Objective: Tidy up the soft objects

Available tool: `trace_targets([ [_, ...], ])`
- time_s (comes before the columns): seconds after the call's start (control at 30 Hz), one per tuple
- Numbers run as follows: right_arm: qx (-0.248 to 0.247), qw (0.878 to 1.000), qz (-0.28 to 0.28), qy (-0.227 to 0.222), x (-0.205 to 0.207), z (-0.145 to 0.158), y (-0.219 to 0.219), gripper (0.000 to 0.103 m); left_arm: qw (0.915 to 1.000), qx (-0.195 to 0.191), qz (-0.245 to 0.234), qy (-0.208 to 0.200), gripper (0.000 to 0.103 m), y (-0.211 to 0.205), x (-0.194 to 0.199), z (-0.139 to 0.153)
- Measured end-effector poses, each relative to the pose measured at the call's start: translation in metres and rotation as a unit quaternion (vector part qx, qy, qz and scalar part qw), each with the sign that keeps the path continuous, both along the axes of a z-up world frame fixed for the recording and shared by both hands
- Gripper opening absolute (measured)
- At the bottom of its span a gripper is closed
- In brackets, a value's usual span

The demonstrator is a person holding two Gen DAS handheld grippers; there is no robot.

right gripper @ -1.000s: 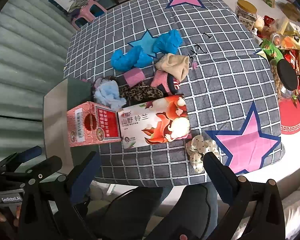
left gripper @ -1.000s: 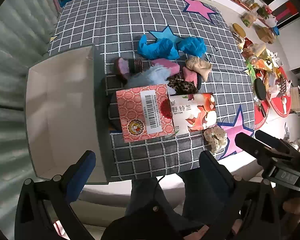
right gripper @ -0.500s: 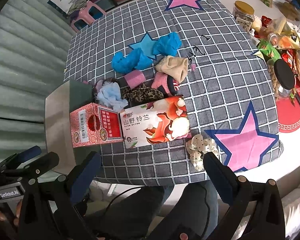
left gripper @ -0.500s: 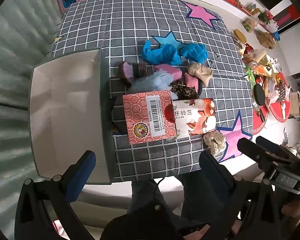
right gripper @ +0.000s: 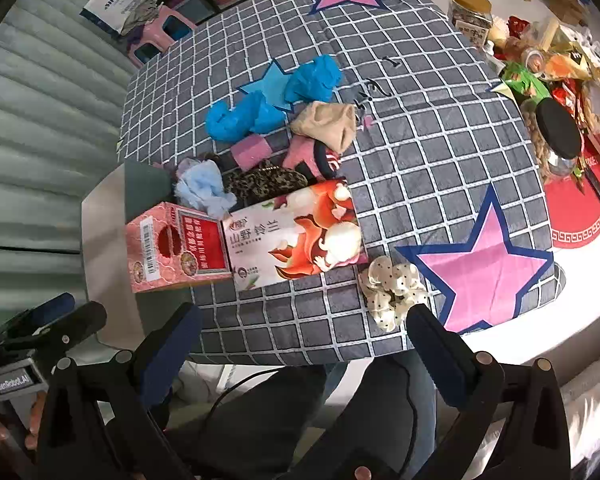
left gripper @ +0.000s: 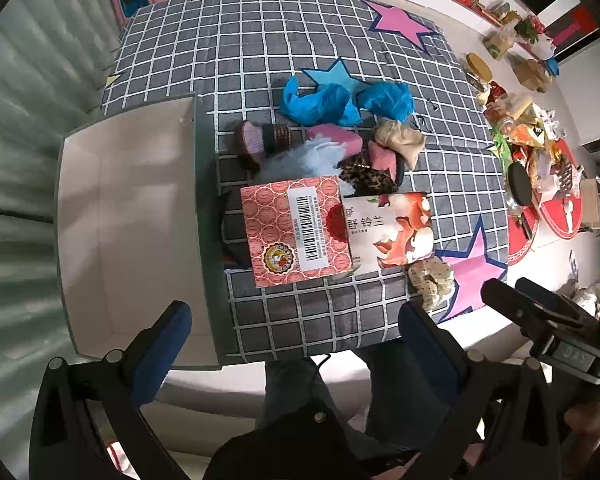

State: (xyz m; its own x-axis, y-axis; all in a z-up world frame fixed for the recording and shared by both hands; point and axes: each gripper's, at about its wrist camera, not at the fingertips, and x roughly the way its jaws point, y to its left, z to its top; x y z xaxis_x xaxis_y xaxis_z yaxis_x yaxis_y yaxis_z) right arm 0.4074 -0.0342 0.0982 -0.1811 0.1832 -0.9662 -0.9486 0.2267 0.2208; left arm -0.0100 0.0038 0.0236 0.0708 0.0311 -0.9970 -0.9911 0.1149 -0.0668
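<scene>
Polka-dot cream scrunchie [right gripper: 392,290], leopard-print scrunchie [right gripper: 266,182]

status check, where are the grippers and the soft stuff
Left gripper and right gripper open, empty, held off the near table edge. Soft pile untouched behind two cartons; polka-dot scrunchie lies alone nearest. Grey bin holds nothing.

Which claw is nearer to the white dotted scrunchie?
Right. The right claw hangs open with one finger beside the scrunchie. The left claw is open further left, before the grey box.

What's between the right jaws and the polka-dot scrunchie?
Only bare checked cloth; the right gripper hangs open just short of the polka-dot scrunchie, right wrist view.
</scene>
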Motion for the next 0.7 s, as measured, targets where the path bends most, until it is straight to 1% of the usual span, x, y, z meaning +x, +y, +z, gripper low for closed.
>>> trace_targets([
  [0.07,-0.006,1.0,-0.005,-0.004,0.003,-0.002,-0.002,0.103,0.9999,-0.005,-0.003,0.01,0.103,0.003,0.0,-0.002],
  [0.17,-0.014,1.0,-0.013,-0.004,0.007,-0.004,-0.004,0.103,0.9999,-0.002,-0.008,0.013,0.103,0.005,0.001,-0.004],
  [0.27,-0.024,0.999,-0.02,-0.003,0.01,-0.007,-0.006,0.103,0.9999,-0.01,-0.014,-0.002,0.103,0.007,0.002,-0.008],
  [0.4,-0.033,0.999,-0.028,-0.003,0.013,-0.008,-0.009,0.103,0.9996,-0.015,-0.023,-0.006,0.103,0.007,0.007,-0.012],
  [0.7,-0.021,0.999,-0.04,0.009,0.019,-0.007,-0.009,0.103,0.9994,-0.004,-0.032,-0.009,0.103,0.013,0.011,-0.01],
])
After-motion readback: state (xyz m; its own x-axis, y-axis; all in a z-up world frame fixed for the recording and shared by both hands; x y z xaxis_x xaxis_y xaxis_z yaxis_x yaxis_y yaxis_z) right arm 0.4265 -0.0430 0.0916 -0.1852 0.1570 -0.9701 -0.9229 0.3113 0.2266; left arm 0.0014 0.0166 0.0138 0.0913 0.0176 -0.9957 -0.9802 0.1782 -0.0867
